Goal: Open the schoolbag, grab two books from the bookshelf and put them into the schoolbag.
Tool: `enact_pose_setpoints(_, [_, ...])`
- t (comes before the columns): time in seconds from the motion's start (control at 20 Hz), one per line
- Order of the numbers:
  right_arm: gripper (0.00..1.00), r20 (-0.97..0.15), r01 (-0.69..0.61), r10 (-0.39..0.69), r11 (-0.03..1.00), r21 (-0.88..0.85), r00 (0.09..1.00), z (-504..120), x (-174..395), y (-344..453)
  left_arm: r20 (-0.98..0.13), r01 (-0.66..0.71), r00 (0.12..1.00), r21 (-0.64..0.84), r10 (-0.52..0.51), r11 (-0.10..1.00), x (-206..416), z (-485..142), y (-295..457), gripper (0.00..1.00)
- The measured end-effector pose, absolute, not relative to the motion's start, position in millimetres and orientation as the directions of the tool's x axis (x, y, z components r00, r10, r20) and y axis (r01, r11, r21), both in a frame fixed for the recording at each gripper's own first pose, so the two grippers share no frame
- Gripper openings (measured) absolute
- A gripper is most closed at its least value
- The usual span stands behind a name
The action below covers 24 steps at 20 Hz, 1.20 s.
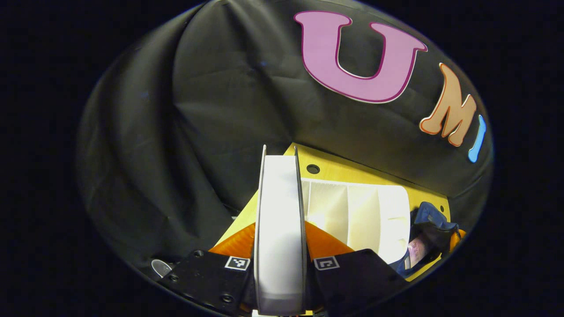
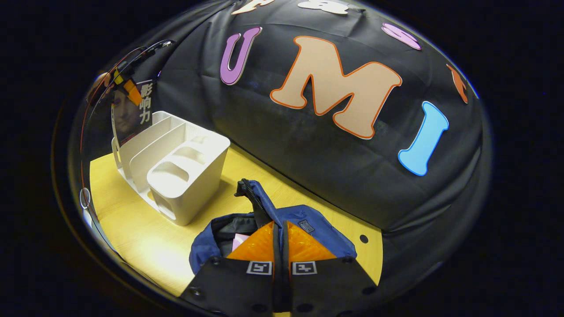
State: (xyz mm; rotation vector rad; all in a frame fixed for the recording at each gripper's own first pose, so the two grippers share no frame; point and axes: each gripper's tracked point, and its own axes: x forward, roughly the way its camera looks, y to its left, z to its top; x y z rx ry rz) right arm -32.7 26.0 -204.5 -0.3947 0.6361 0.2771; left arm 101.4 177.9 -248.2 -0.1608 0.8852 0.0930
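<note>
Left gripper view first: my left gripper is pinching a book edge-on between both fingers, page edges facing the camera, held up above the yellow table. Behind it sits the white bookshelf, and from this angle its slots look bare. Off at the right edge I can just catch a bit of the blue schoolbag, with something pink poking out of it, too small for me to say what.

Right gripper view gives me the wider layout. My right gripper has its fingers pressed together on a dark strap or flap of the schoolbag, right at the bag's mouth, which is open. Inside I can see dark lining and a pale pink thing, probably a book, though I can't tell for sure. The bookshelf stands well to the left of the bag on the table, compartments looking bare. Far left, the book shows cover-on, raised above the shelf's back end, in the other gripper.
</note>
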Motion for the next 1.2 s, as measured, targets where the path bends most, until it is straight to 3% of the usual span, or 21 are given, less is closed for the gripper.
enact_pose_setpoints(0.45, [0.02,-0.622,-0.402,0.169,0.879,-0.256,0.764,-204.9,-38.0,29.9,-0.692,-0.152,0.722,-0.149,0.007,0.977,75.4,-169.2,177.2,0.37])
enact_pose_setpoints(0.85, [0.02,-0.62,-0.428,0.199,0.871,-0.243,0.759,-205.4,-42.6,30.7,-0.607,-0.108,0.78,-0.374,-0.155,0.921,56.5,-120.6,126.9,0.37])
enact_pose_setpoints(1.2, [0.03,-0.618,-0.438,0.217,0.869,-0.23,0.755,-201.6,-44.6,27.4,-0.543,-0.079,0.787,-0.557,-0.291,0.826,41.4,-125.1,68.2,0.37])
